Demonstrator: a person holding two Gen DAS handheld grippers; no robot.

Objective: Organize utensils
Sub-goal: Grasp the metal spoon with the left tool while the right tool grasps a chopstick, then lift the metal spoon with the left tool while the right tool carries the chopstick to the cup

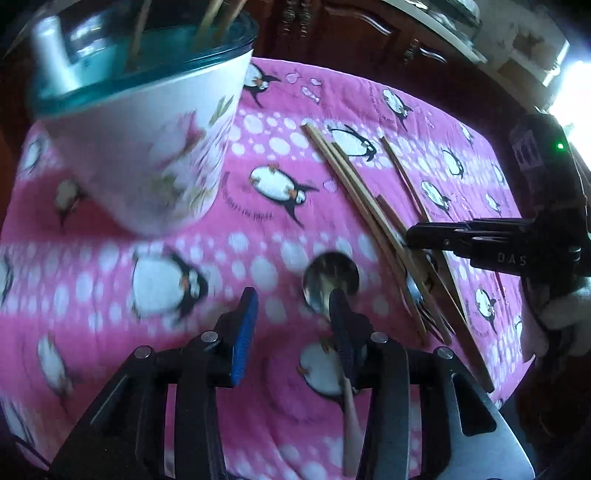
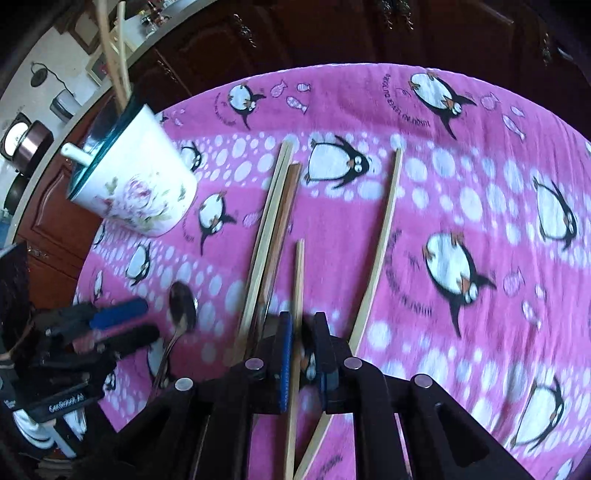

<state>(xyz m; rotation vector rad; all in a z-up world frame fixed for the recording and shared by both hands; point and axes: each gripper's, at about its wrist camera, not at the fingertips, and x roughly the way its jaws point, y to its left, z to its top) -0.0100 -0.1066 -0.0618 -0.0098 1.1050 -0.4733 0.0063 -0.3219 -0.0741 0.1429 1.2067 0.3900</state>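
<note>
A white floral cup (image 1: 155, 147) with a teal rim stands at the far left of the pink penguin cloth and holds several chopsticks; it also shows in the right wrist view (image 2: 136, 184). A metal spoon (image 1: 330, 275) lies just ahead of my left gripper (image 1: 293, 306), which is open, its right finger over the spoon's neck. Loose chopsticks (image 1: 369, 206) and a fork (image 1: 424, 299) lie to the right. My right gripper (image 2: 301, 325) is nearly shut around one chopstick (image 2: 298, 280). The spoon (image 2: 181, 310) and the left gripper (image 2: 123, 323) show at left.
The pink penguin cloth (image 2: 480, 184) covers the table. Dark wooden cabinets (image 2: 332, 33) stand behind it. More chopsticks (image 2: 273, 229) lie left of the held one and a single one (image 2: 384, 236) lies to its right.
</note>
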